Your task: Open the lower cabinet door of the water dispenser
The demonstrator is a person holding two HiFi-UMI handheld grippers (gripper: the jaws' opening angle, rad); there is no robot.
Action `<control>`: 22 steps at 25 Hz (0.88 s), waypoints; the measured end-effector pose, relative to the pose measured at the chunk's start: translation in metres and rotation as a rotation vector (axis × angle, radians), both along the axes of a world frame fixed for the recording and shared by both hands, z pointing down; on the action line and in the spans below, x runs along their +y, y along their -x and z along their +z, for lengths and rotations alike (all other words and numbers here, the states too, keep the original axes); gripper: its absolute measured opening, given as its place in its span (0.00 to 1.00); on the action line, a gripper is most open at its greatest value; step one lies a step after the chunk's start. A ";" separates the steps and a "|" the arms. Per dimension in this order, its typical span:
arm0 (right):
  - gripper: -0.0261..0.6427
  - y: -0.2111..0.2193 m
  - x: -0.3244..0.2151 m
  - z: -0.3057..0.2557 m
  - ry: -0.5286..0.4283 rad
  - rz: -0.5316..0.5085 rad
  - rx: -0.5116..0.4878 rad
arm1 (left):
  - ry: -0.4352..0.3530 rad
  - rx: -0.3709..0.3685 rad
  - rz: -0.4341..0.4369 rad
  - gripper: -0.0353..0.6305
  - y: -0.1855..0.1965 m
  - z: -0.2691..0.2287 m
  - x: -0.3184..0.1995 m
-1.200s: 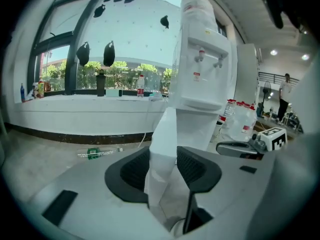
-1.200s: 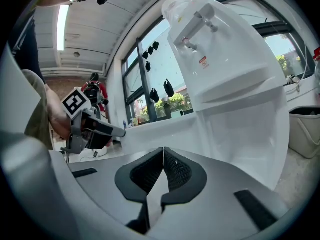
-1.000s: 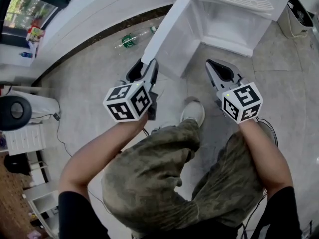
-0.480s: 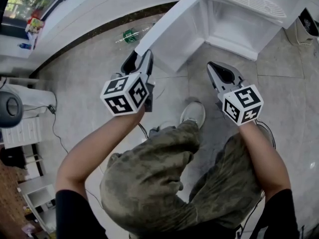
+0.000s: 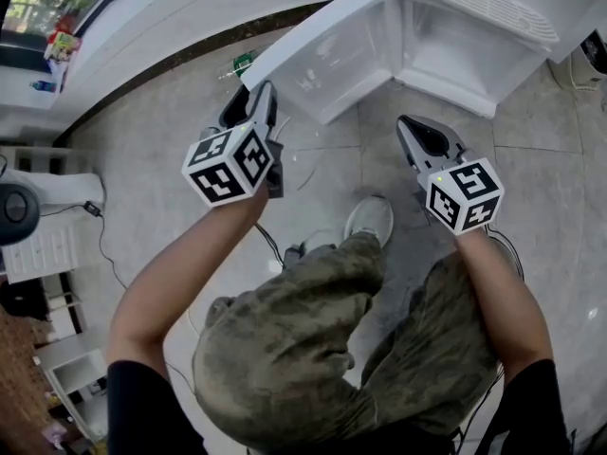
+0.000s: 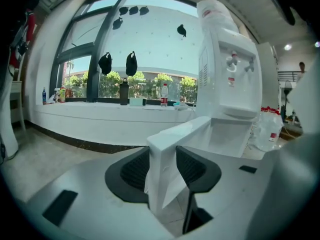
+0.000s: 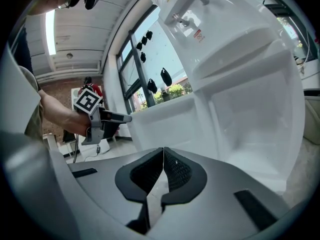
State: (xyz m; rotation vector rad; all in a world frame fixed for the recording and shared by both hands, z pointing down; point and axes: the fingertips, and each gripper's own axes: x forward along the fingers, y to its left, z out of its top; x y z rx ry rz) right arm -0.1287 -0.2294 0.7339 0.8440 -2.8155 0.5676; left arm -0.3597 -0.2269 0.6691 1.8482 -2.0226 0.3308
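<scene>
Now the lower cabinet door of the water dispenser stands wide open. Compared with one second ago, it has swung further out on its hinge, away from the cabinet opening and toward the left of the head view, and the left gripper has travelled leftward with it. The jaws of the left gripper are about half open and clamped on the free vertical edge of the door; the left gripper view shows both pads against the white panel. The right gripper hangs in front of the cabinet opening with its jaws fully closed on nothing. The dispenser stands on the tiled floor, near the floor's far edge along the window wall. The cabinet interior is exposed and appears empty. Judged from the door angle, the task is essentially complete; only release of the door edge appears to remain.
</scene>
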 end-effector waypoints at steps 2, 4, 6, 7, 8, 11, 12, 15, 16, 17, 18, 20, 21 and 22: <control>0.04 0.001 -0.002 0.003 0.002 0.004 0.004 | -0.011 0.001 -0.014 0.30 0.004 0.000 -0.004; 0.04 0.003 -0.004 0.006 0.002 0.007 0.009 | -0.021 -0.004 -0.023 0.29 0.008 0.001 -0.008; 0.04 0.004 -0.005 0.010 0.001 0.006 0.018 | -0.032 0.017 -0.044 0.29 0.013 0.002 -0.013; 0.04 0.004 -0.006 0.013 0.001 0.004 0.024 | -0.038 0.038 -0.059 0.28 0.016 0.003 -0.016; 0.04 0.005 -0.006 0.015 0.001 0.002 0.030 | -0.045 0.056 -0.074 0.27 0.018 0.003 -0.019; 0.04 0.004 -0.007 0.024 0.008 0.004 0.046 | -0.064 0.067 -0.102 0.26 0.026 0.003 -0.028; 0.04 0.003 -0.008 0.026 0.012 0.006 0.049 | -0.068 0.066 -0.107 0.25 0.029 0.002 -0.030; 0.04 -0.001 -0.014 0.029 0.014 0.014 0.054 | -0.080 0.071 -0.125 0.25 0.034 0.002 -0.038; 0.04 -0.002 -0.015 0.031 0.014 0.018 0.055 | -0.083 0.070 -0.132 0.24 0.036 0.002 -0.041; 0.04 -0.004 -0.016 0.032 0.015 0.021 0.057 | -0.084 0.065 -0.138 0.24 0.038 0.002 -0.043; 0.04 -0.004 -0.016 0.033 0.017 0.024 0.058 | -0.087 0.059 -0.140 0.24 0.039 0.002 -0.045; 0.04 -0.004 -0.017 0.035 0.018 0.024 0.061 | -0.094 0.049 -0.139 0.24 0.042 0.000 -0.049; 0.04 -0.005 -0.018 0.036 0.019 0.024 0.063 | -0.095 0.046 -0.140 0.24 0.043 0.001 -0.050; 0.04 -0.006 -0.018 0.037 0.019 0.023 0.067 | -0.095 0.043 -0.140 0.24 0.043 0.001 -0.051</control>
